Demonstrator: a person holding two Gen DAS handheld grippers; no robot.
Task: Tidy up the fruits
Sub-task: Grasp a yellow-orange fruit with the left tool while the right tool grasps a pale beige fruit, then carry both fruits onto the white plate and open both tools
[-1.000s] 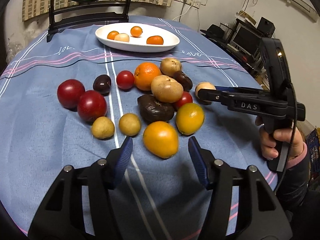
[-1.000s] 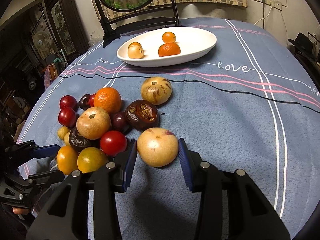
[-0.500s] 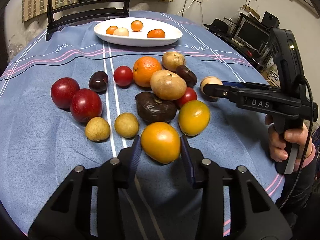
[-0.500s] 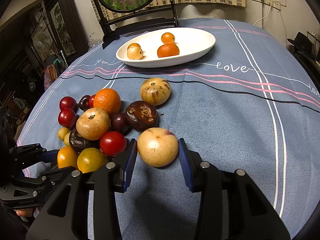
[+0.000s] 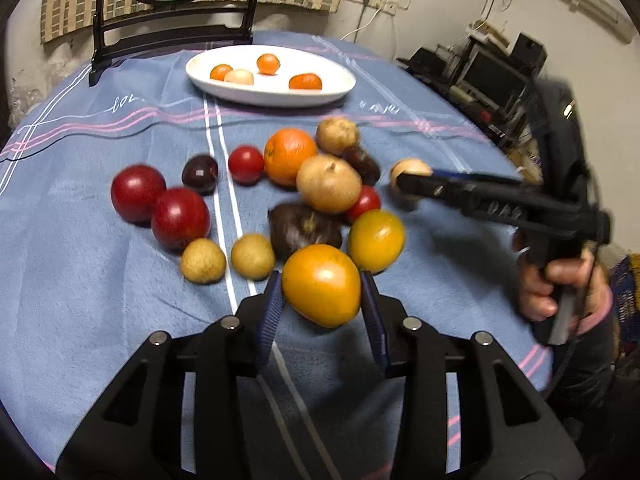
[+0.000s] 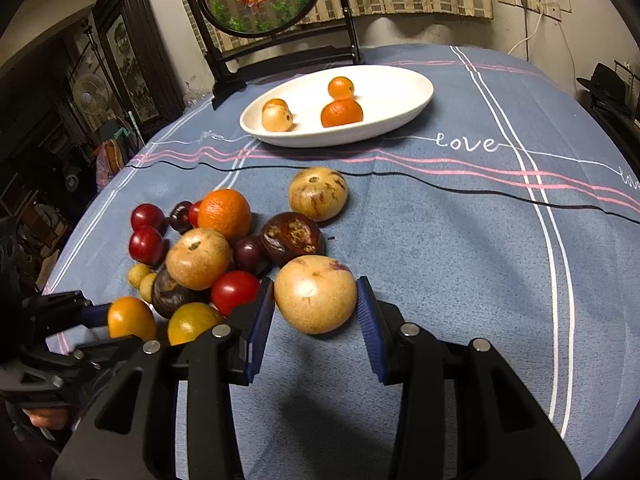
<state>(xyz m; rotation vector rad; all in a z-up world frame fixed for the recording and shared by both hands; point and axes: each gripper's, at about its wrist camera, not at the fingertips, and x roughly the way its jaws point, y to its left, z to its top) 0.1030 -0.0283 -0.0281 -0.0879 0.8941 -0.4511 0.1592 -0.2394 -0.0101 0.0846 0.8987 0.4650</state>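
- Since both grippers already have a fruit between their pads, the question now is how each one will carry; the left gripper pinches a yellow-orange citrus fruit at its widest girth, at the near edge of the pile, and it looks raised just off the blue tablecloth.
- I judge this citrus firm and moderately heavy, with smooth rind that could slip if it is gripped off-centre.
- The right gripper is pressed onto a tan round fruit, pads on opposite flanks, at the pile's right edge.
- That fruit looks hard-skinned but bruisable; the mid-line hold seems sound.
- The white oval dish, well apart at the far side, holds three small oranges and one tan fruit, so it is likely the destination.
- The soft dark fruits in the pile deserve gentler squeezing.
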